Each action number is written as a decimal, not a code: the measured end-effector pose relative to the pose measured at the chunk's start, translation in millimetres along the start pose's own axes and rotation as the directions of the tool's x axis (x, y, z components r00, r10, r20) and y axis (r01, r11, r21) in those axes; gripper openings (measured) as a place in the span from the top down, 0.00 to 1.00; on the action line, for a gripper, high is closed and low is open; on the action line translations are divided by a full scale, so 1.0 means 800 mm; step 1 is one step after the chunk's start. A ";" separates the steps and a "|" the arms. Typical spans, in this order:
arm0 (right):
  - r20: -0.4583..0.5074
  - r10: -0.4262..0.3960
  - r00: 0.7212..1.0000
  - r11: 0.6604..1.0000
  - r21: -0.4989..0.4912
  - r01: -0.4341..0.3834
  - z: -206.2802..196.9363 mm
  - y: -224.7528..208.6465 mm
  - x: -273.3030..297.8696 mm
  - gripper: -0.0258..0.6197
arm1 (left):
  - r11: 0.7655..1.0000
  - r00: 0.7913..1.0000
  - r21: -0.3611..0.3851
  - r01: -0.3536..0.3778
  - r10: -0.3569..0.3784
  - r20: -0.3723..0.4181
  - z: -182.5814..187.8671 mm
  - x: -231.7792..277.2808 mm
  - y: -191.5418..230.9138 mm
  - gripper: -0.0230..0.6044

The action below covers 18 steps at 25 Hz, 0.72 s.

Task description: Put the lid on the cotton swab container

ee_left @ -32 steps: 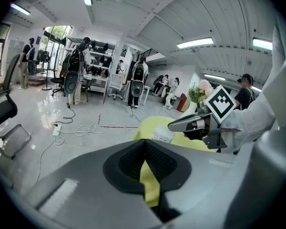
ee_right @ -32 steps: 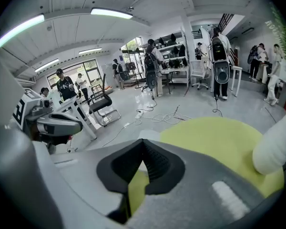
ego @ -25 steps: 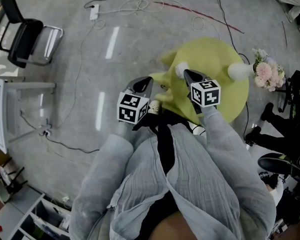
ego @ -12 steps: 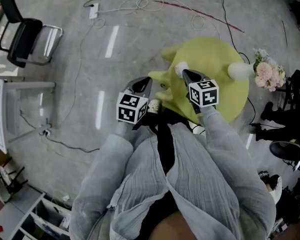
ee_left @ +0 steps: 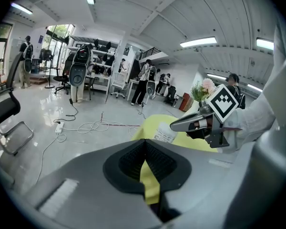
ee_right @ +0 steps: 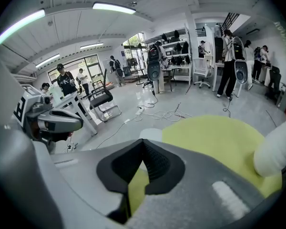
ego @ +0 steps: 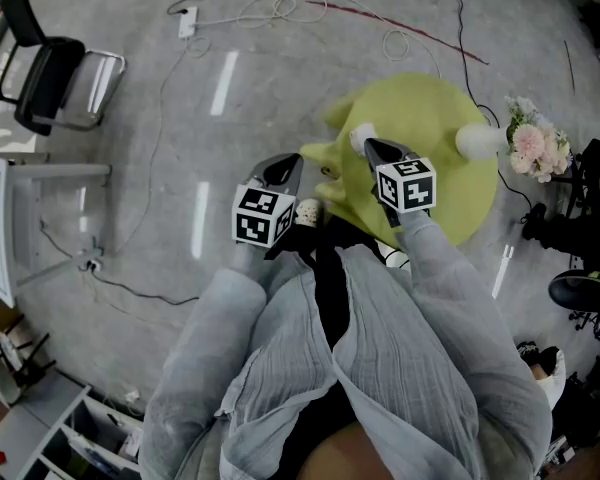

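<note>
left gripper [ee_left: 144, 142]: jaws were closed tip to tip, with nothing between them.
right gripper [ee_right: 144, 143]: same, tips were together and it held nothing.
cotton swab container [ego: 361, 138]: white. It stood on the table just ahead of the right gripper's tips, and ahead and to the right of the left gripper.
lid: couldn't tell whether it was on the container.
table [ego: 432, 108]: round with a yellow-green cover. It lay under and ahead of the right gripper. The left gripper was at its left edge.
white rounded object [ego: 477, 142]: sat on the table to the right of the right gripper, well apart from the container. Couldn't tell what it was.
flowers [ego: 536, 146]: pink and white, further right, just past the table edge.
cables [ego: 280, 10]: lay on the floor far ahead of both grippers.
chair [ego: 50, 76]: black, stood well off to the left of the left gripper.
</note>
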State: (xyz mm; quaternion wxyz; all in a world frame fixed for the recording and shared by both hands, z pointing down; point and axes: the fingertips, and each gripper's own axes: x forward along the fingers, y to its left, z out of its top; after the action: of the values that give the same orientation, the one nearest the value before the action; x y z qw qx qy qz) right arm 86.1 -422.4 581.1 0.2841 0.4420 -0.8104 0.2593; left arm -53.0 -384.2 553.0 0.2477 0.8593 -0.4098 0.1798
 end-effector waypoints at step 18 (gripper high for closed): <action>-0.031 -0.005 0.999 1.000 0.018 0.006 -0.003 -0.003 0.003 0.96 | 1.000 1.000 0.019 0.002 -0.002 0.017 0.010 -0.001 -0.001 0.94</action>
State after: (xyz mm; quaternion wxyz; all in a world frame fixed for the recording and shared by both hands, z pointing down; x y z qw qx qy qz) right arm 87.3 -423.1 585.0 0.2933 0.4428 -0.8022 0.2728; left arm -52.0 -387.9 546.0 0.2362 0.8635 -0.4094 0.1763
